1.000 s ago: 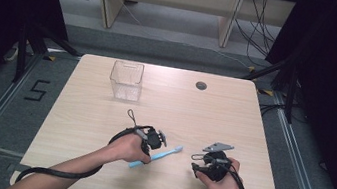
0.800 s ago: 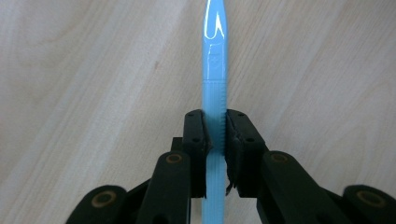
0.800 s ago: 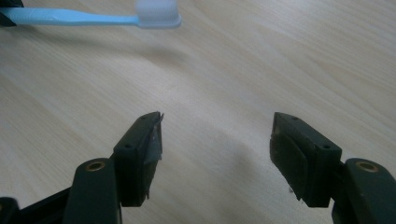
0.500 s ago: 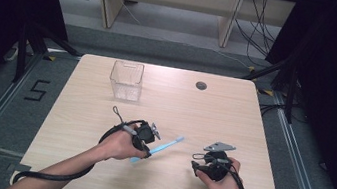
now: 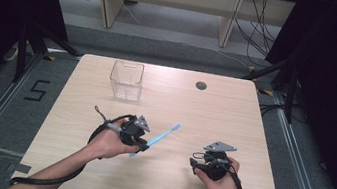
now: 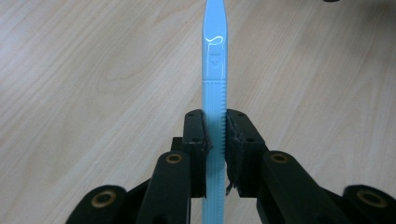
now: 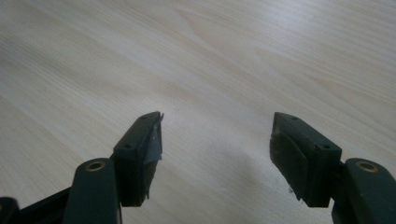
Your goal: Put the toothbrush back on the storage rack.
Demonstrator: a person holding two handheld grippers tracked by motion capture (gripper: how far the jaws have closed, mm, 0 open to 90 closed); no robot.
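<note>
A light blue plastic stick (image 5: 163,135) with a flattened end is clamped between the jaws of my left gripper (image 5: 145,144), left of the table's middle. In the left gripper view the stick (image 6: 215,60) runs straight out from between the pads, above the wood, and the left gripper (image 6: 215,126) is shut on it. My right gripper (image 5: 195,159) rests low over the front right of the table, held in a hand. Its jaws (image 7: 217,135) stand wide apart with bare wood between them.
A clear square container (image 5: 126,79) stands upright at the back left of the wooden table (image 5: 234,114). A small dark round hole (image 5: 201,85) sits near the back edge. Black cables trail from both grippers.
My left gripper has carried the blue stick to the left and farther from the front edge, and a little higher. The right gripper has stayed where it was.
</note>
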